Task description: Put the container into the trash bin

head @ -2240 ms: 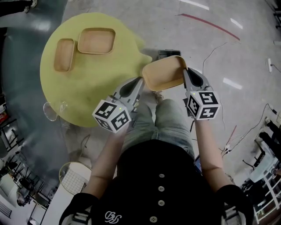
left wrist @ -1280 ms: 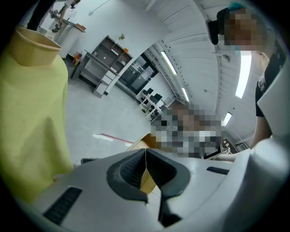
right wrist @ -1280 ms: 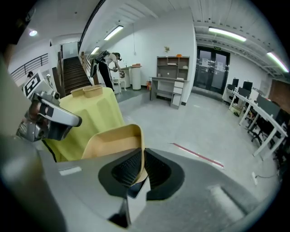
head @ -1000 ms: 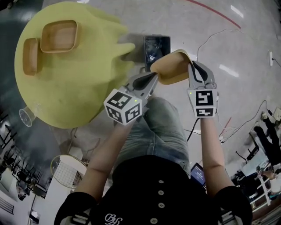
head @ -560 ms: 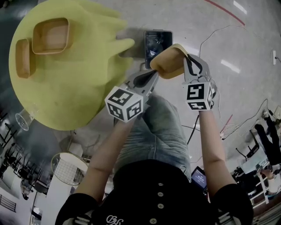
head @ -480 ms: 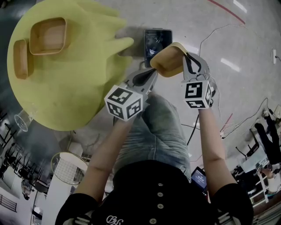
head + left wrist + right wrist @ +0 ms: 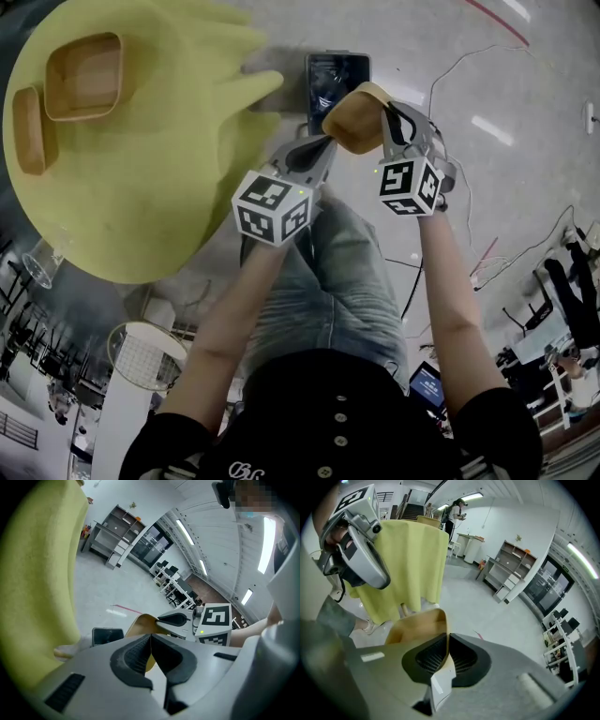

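Our right gripper has its fingers pinched shut on the rim of the tan container. The container hangs tilted in the air and, in the head view, overlaps the near right corner of the dark trash bin on the floor. Our left gripper hovers just beside the container, its fingers pressed together on nothing. The bin stands by the right edge of the yellow-draped counter.

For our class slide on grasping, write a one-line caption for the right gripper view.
Right gripper shut on the rim of a tan container, yellow-draped table behind.
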Motion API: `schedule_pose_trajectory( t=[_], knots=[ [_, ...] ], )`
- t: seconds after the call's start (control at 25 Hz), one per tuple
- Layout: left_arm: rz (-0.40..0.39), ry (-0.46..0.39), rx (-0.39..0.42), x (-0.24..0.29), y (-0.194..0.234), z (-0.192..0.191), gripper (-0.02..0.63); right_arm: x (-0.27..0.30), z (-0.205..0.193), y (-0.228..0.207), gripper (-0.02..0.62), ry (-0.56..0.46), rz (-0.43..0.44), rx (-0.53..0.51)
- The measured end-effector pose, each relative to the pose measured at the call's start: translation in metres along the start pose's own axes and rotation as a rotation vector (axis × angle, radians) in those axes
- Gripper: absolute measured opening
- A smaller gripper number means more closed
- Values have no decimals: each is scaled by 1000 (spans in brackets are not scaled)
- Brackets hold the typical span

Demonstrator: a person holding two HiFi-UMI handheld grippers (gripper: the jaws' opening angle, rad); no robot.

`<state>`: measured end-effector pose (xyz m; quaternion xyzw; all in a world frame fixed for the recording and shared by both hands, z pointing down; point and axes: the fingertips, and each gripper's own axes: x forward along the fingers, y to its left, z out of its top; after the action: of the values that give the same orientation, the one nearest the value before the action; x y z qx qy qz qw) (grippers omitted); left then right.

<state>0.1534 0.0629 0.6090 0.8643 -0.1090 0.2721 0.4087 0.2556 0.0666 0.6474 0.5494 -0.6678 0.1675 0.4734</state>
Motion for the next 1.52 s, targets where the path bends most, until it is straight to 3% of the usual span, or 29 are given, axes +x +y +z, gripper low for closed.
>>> schedule_pose_trajectory(
  t=[0.24,0.48,0.64,1.08,1.52],
  knots=[
    [9,16,27,8,7,-6,14,25,-10,13,21,15,27,-3],
    [2,-4,4,7,6,-6,14,40,-11,24,31,36,66,13],
    [2,-9,0,8,1,-3,14,42,-13,30,166,61,121,44],
    [-13,-59,4,-8,-6,17,14,18,10,22,166,18,78,76],
    [-64,-163,13,-69,-25,63,14,-26,63,20,164,-18,35,45]
  ],
)
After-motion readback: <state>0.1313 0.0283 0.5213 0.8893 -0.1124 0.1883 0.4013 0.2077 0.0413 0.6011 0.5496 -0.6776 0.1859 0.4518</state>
